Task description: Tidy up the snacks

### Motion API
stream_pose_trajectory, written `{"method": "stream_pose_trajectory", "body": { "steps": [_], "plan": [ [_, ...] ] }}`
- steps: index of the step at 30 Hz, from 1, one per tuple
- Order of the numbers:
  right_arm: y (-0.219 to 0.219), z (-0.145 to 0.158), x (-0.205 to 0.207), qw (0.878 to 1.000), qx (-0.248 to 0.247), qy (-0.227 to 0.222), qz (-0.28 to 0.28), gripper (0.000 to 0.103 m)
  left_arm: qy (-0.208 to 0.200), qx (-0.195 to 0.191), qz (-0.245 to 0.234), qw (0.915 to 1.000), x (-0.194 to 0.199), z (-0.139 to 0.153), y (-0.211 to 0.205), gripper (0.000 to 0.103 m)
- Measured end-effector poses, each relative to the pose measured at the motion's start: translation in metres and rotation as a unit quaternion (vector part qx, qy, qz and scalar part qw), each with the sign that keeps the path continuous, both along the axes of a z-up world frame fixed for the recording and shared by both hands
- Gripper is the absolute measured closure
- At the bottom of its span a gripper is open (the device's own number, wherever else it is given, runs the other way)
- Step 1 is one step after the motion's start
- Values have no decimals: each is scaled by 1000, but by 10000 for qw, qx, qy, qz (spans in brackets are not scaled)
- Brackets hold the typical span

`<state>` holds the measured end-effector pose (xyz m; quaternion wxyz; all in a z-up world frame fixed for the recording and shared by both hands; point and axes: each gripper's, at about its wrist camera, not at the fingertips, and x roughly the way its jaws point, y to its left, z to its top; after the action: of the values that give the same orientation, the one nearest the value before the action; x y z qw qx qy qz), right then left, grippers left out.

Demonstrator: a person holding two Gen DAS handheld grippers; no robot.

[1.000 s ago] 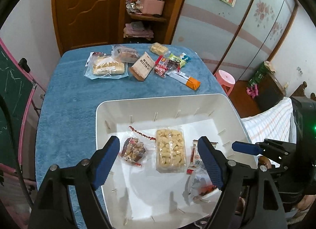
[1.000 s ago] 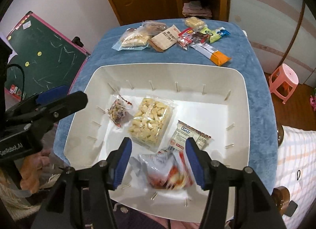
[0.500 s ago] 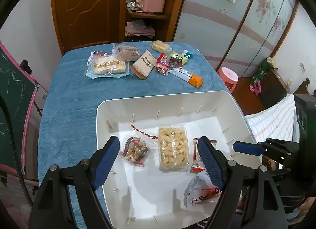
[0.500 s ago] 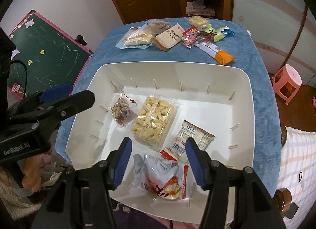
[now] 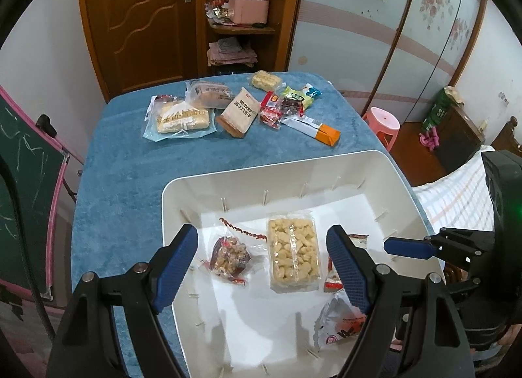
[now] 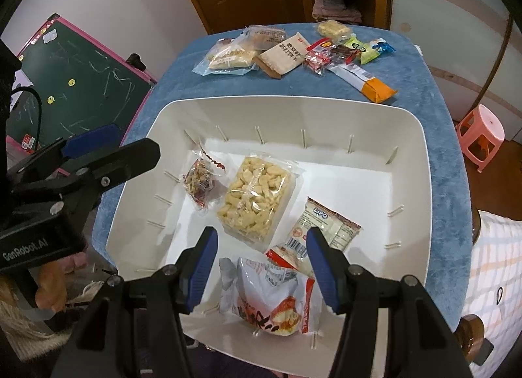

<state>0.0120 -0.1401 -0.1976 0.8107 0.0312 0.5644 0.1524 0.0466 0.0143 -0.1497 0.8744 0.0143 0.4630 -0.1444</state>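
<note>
A white bin (image 5: pixel 261 169) stands on the near end of the blue table. Inside lie a small nut packet (image 5: pixel 230 259), a clear pack of puffed snacks (image 5: pixel 292 252), a LIPO packet (image 6: pixel 326 228) and a red-and-white bag (image 6: pixel 274 303). My left gripper (image 5: pixel 261 234) hovers open over the nut packet and puffed pack, touching neither. My right gripper (image 6: pixel 261 237) hangs open above the red-and-white bag, which rests loose on the bin floor. Each gripper shows at the edge of the other's view.
Several loose snacks lie at the table's far end: a bread pack (image 5: pixel 179 118), a cracker pack (image 5: pixel 239 112), red candies (image 5: pixel 277 110), an orange-ended packet (image 5: pixel 316 128). A green chalkboard (image 6: pixel 81 84) leans at the left, a pink stool (image 6: pixel 483 130) stands at the right.
The red-and-white bag, blurred between the right fingers a second ago, now lies still in the bin's near corner. Both grippers kept their opening; the left view tilted up slightly.
</note>
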Motion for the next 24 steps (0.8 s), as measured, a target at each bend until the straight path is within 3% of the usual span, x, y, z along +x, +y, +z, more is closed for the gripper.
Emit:
{"method": "stream_pose_trajectory", "body": {
  "steps": [8,14,20,24],
  "plan": [
    [-1,-6,9,10000,4,87,-36,46,130,148,119,9997,14,-7,6,23],
    [-2,2,20,9999,-78,-63,-116,46,-59,177,239,9995,27,5,17,23],
    [-3,26,43,9991,-223,-348,-133,46,-356,398,399,9978,56,33,37,23],
    [-3,60,69,9977,-203,-647,-86,46,-349,330,439,9979,88,56,60,23]
  ]
}}
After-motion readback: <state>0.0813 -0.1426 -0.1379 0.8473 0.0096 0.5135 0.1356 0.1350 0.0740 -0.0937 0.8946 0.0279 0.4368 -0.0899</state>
